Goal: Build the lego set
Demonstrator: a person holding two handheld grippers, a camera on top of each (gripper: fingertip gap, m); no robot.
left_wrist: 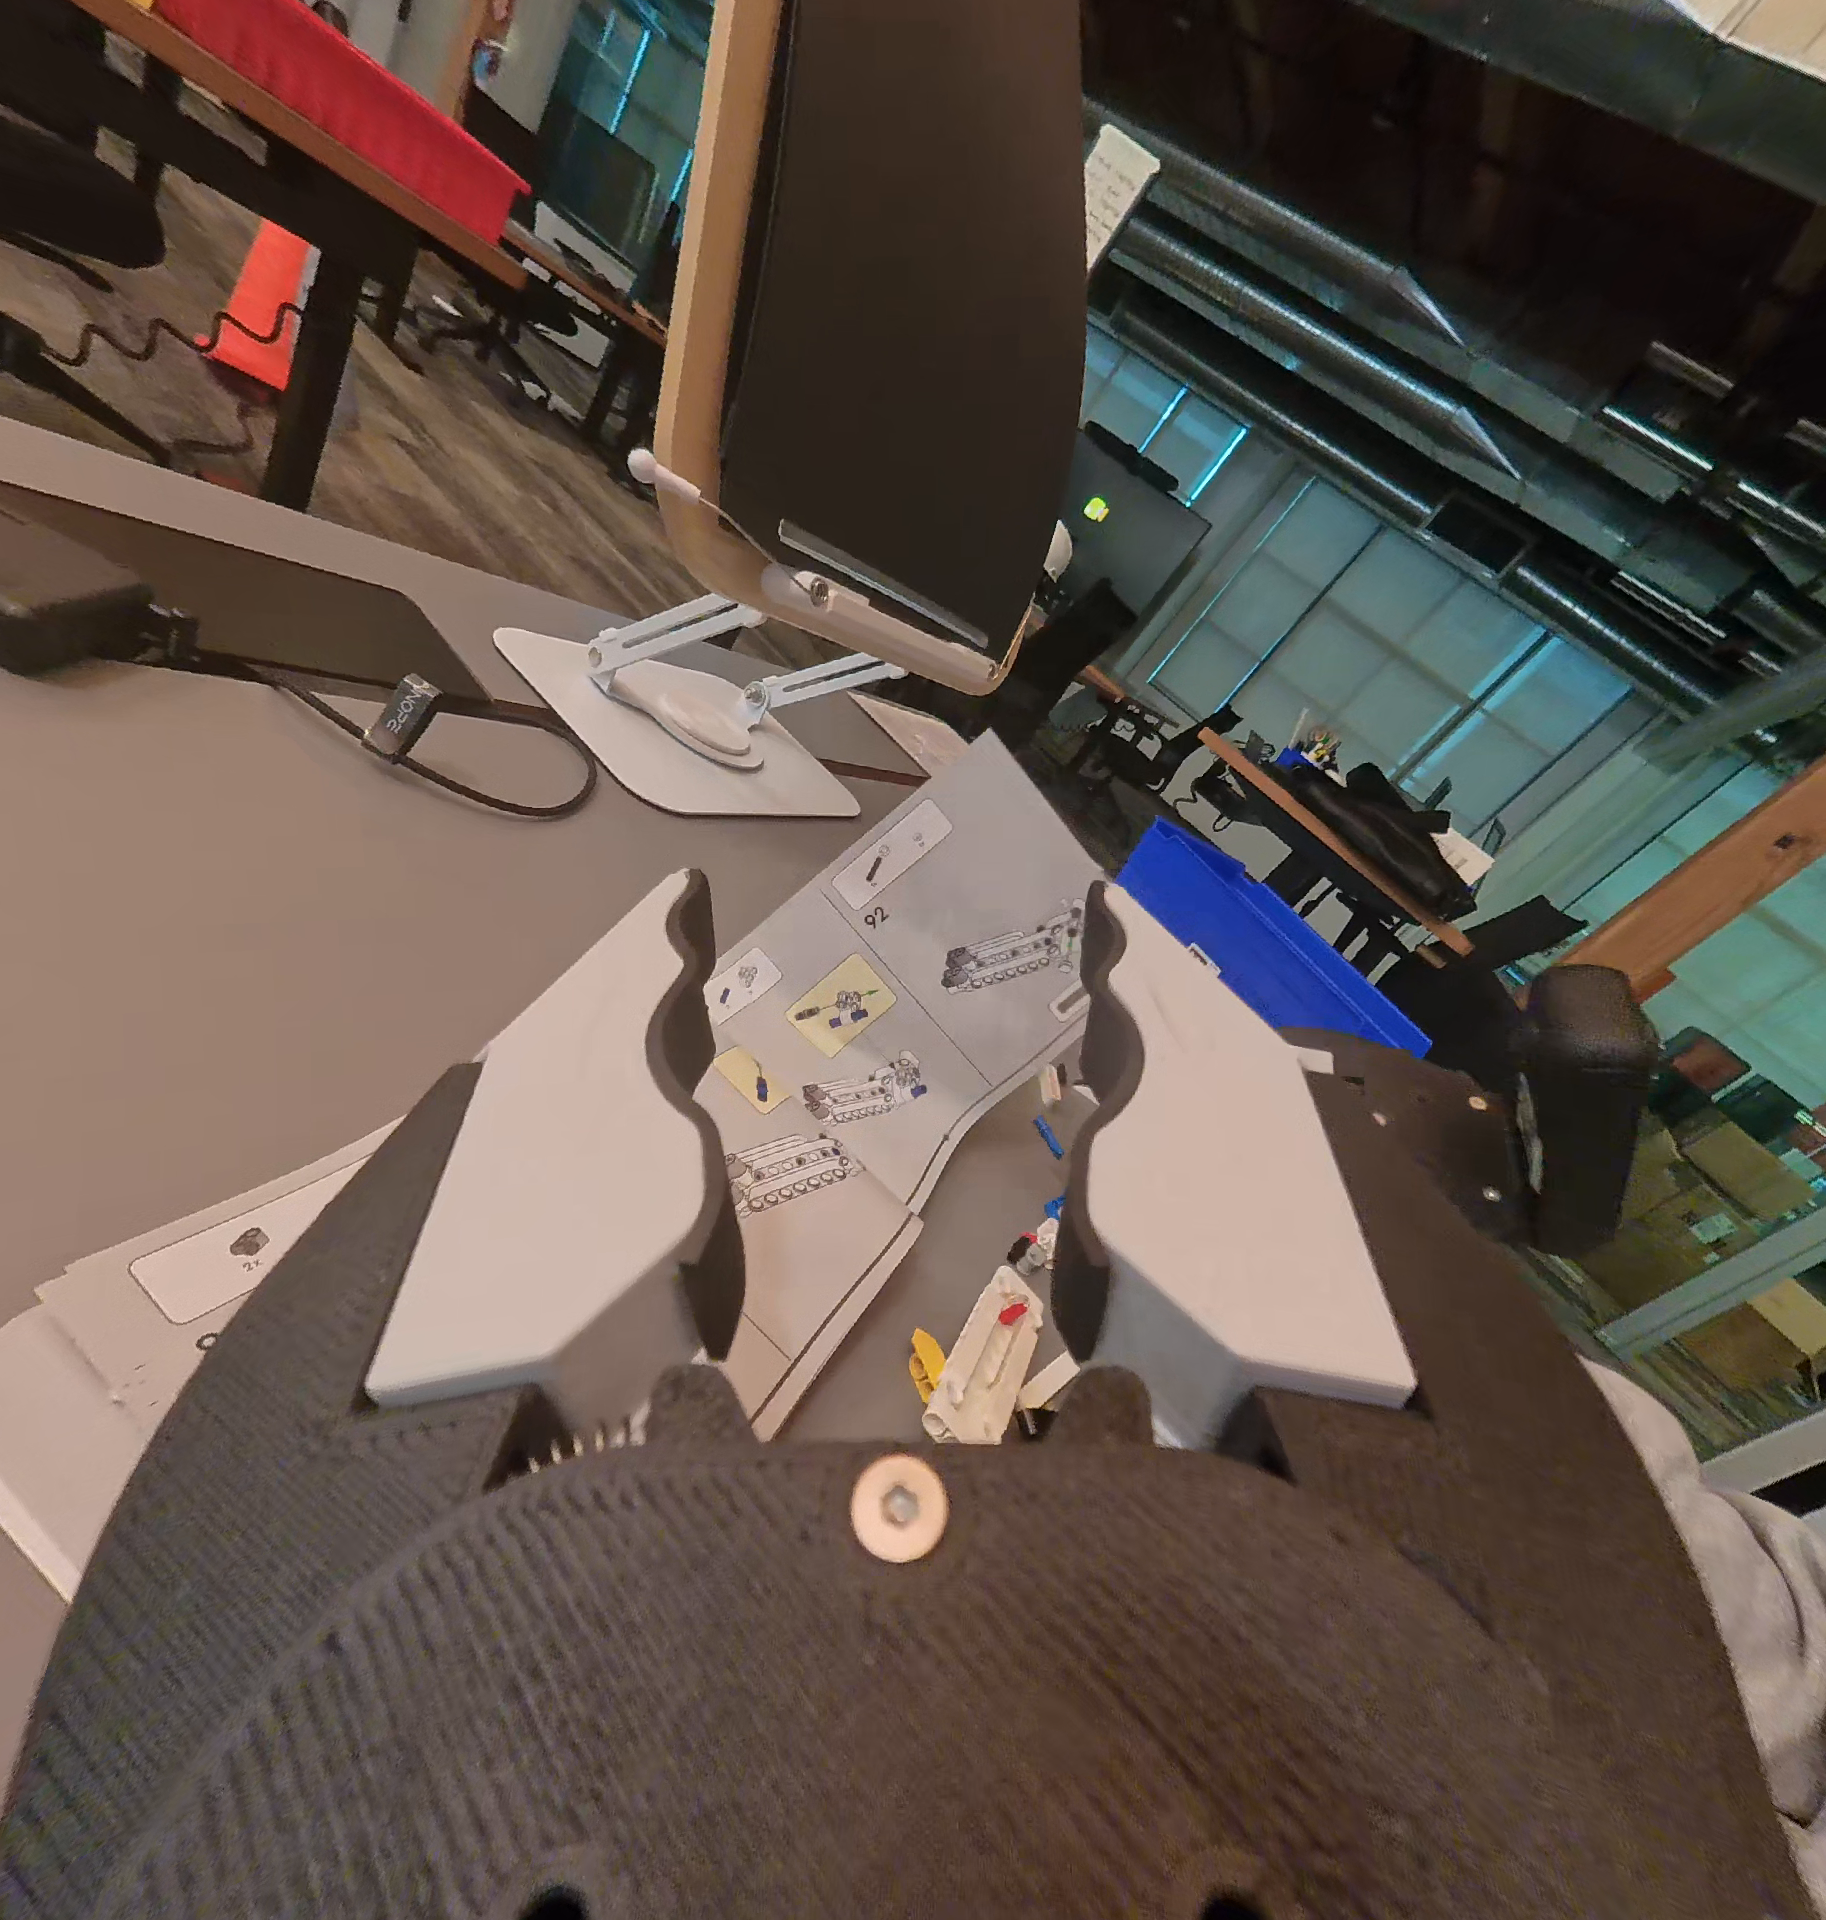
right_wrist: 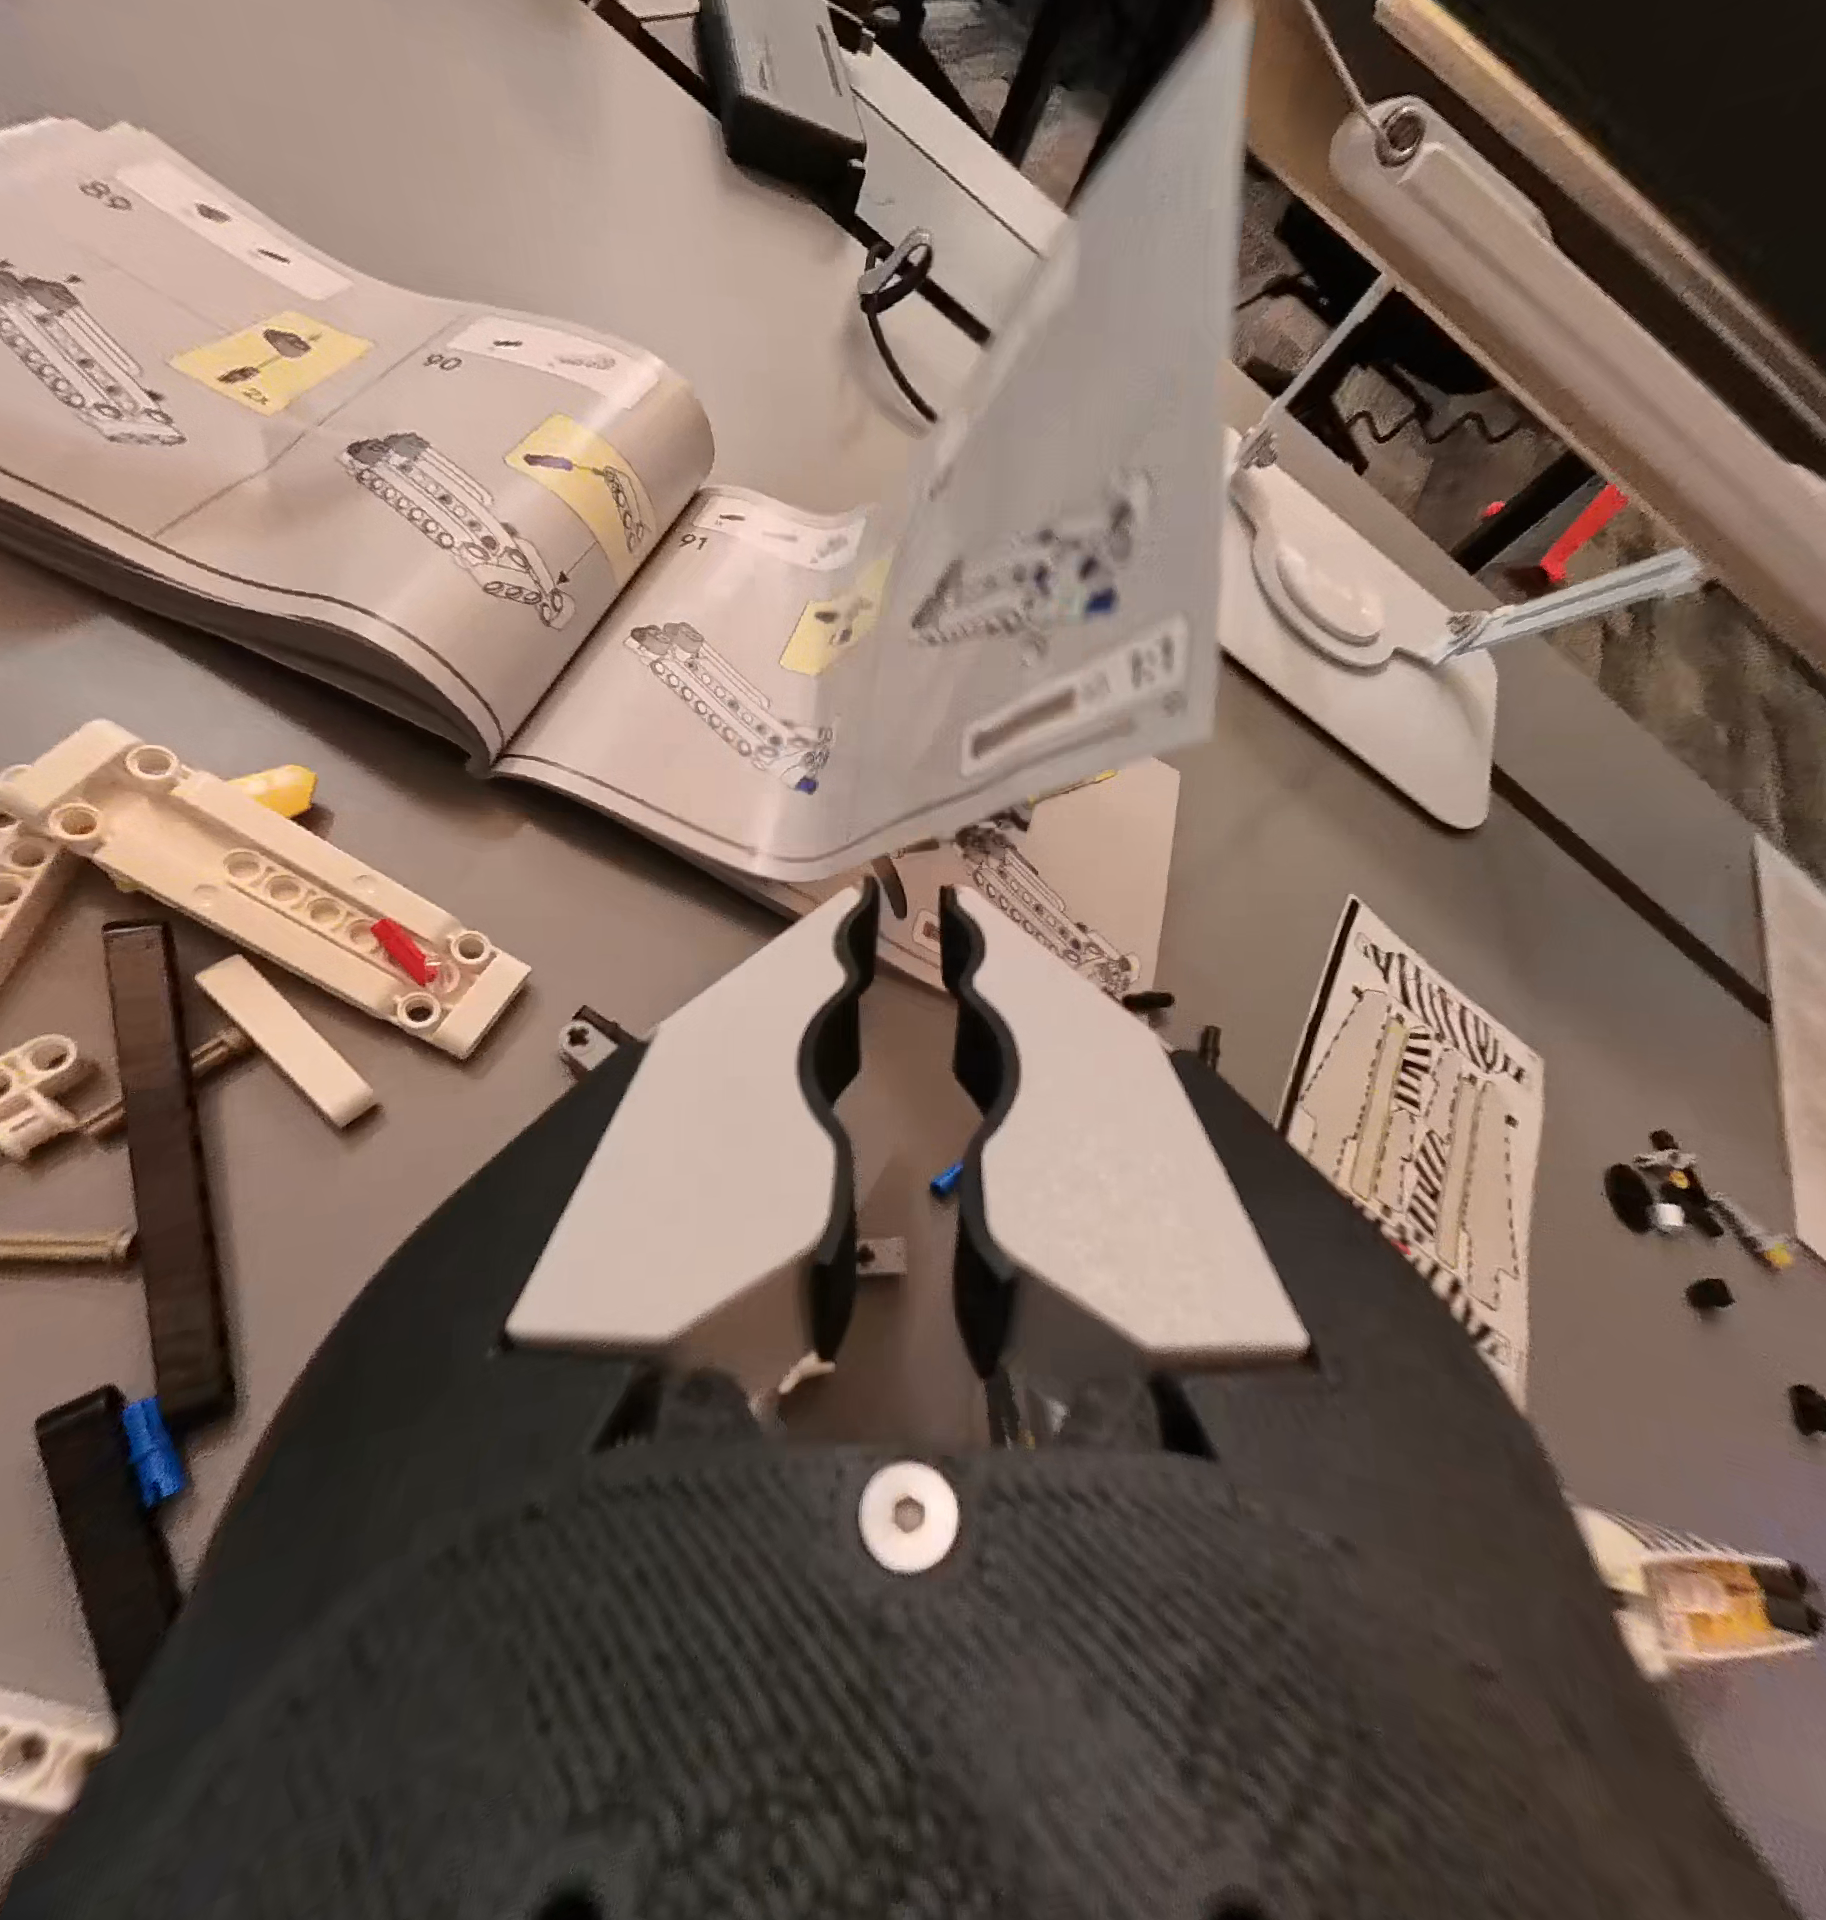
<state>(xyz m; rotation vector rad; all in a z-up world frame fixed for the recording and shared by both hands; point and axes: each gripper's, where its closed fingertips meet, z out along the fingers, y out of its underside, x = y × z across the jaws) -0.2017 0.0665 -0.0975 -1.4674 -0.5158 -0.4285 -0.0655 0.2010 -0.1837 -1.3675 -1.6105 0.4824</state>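
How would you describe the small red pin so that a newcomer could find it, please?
Start at the open instruction booklet on the grey table. Just below it lies a long white Lego panel with round holes. The red pin lies near that panel's right end, the only red piece there.

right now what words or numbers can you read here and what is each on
I won't copy writing; here is where it stands.
Open booklet: printed step numbers beside drawings.
Lifted page: small print, blurred.
Cable tag: short brand mark.
Sticker sheet: patterns, no text legible.
Hanging paper: handwriting, too small.
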